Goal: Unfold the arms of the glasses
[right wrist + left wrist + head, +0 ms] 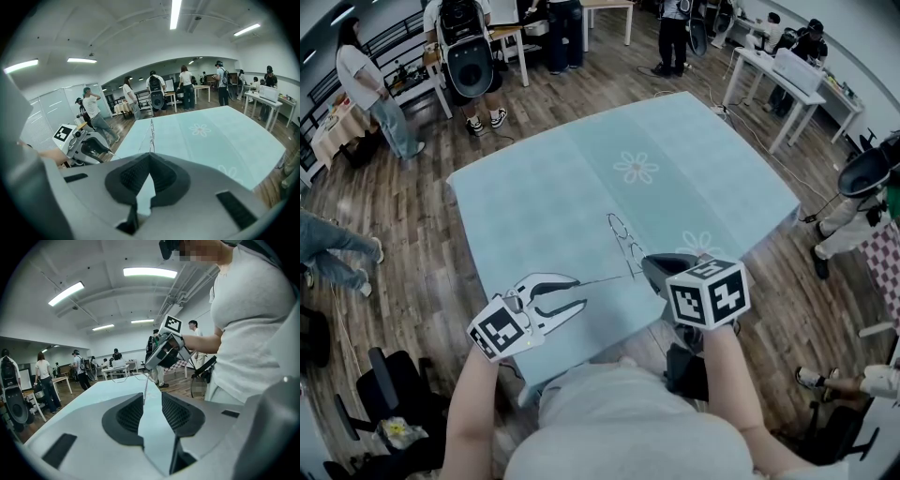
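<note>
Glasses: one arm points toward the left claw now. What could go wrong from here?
1. The right claw is shut on the thin wire glasses at a single spot; they could twist or bend there.
2. The arm runs between the left claw's open jaws, ungripped; a sideways withdrawal could snag it and overbend the hinge.
3. The glasses are close to the table's near edge; a slip might drop them to the floor.

I see the glasses (627, 246) lying on the table (534, 197) near its front edge, between my two grippers. My right gripper (649, 268) sits at their near end. My left gripper (579, 292) sits farther left, and one arm (605, 279) reaches across between its jaws.
</note>
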The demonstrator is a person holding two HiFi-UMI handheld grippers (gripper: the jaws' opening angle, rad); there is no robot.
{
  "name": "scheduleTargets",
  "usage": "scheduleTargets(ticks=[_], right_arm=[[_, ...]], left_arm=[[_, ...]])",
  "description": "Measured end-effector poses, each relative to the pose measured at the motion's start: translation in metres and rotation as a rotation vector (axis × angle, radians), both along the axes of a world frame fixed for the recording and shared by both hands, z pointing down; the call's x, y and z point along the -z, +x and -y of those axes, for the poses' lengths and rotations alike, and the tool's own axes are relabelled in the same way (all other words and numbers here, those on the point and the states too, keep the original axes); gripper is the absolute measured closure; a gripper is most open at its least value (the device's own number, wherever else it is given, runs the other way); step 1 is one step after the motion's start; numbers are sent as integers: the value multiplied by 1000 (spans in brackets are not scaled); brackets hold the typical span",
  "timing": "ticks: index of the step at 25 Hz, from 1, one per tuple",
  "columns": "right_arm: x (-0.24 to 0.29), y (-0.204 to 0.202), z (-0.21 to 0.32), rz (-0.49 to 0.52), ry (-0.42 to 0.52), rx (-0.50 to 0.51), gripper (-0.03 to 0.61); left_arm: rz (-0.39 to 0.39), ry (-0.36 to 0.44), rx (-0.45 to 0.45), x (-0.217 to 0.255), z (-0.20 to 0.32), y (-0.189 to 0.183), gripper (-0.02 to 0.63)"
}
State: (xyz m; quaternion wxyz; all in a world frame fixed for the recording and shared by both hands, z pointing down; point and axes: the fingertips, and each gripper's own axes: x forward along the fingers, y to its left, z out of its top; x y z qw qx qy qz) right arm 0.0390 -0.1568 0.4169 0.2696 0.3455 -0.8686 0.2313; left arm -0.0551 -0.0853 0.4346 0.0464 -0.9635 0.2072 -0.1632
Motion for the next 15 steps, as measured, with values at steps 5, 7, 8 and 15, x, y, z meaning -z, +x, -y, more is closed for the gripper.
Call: scheduleTargets(ticks=[5,7,8,15], right_arm=[[0,4,3,-6,0,-9,571],[0,4,3,-8,1,-12,572],[-1,4,4,-9,1,-13,571],[-3,8,7,-21,4,-23,571]], left_arm=[[-5,-16,-41,2,-11,7,483],[-21,-24,-48,4,-15,9,483],[-33,-29,-49,6,-17,9,483],[-87,-56,-68,12,-28,18,483]])
